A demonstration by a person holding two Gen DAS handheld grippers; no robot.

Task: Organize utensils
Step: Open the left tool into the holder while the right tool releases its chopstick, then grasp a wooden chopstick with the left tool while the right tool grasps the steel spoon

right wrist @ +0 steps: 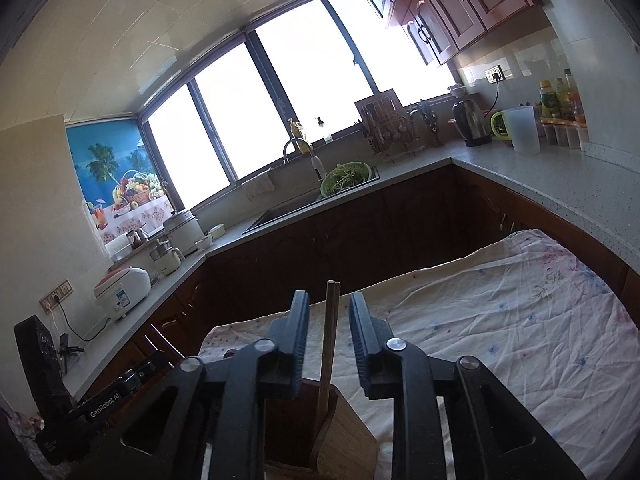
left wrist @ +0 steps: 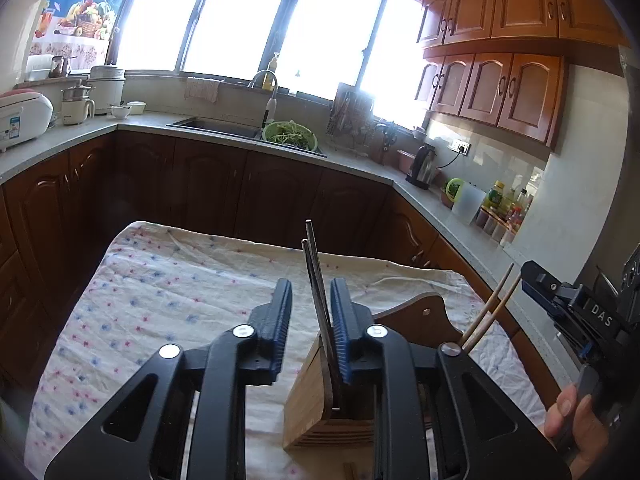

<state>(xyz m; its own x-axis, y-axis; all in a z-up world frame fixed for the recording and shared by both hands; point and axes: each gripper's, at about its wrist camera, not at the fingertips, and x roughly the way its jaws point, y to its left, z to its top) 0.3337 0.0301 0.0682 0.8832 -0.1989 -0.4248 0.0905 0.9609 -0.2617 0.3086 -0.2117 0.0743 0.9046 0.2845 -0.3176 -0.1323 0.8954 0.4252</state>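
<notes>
- Nearest my left gripper [left wrist: 310,312]: a wooden utensil holder [left wrist: 316,404] directly beneath the fingers, standing on the floral cloth [left wrist: 160,300]; the jaws stand apart, gripping nothing.
- Between those fingers rise two dark metal chopsticks [left wrist: 314,272], lower ends inside the holder's near compartment, tops leaning slightly away from me; they lie close against the right-hand pad, though I cannot tell whether they touch it; I judge them just deposited, which would explain the spread jaws hovering above.
- Right of my left gripper, two pale wooden chopsticks [left wrist: 490,308] stand tilted in another part of the holder; beyond them the right gripper [left wrist: 532,280] appears, with the person's hand [left wrist: 572,420] on its handle.
- Right wrist view: my right gripper [right wrist: 329,340] is likewise spread wide and holds nothing; one wooden chopstick is plainly seen [right wrist: 329,344] standing nearly upright between its fingers, foot inside the holder [right wrist: 340,440] just below.
- Holder contents, as visible: metal pair in one slot, wooden pair in another; sorting by material seems the intent; other compartments are hidden by the fingers.
- Ahead of both grippers the cloth shows no further utensils; I judge the task nearly complete.
</notes>
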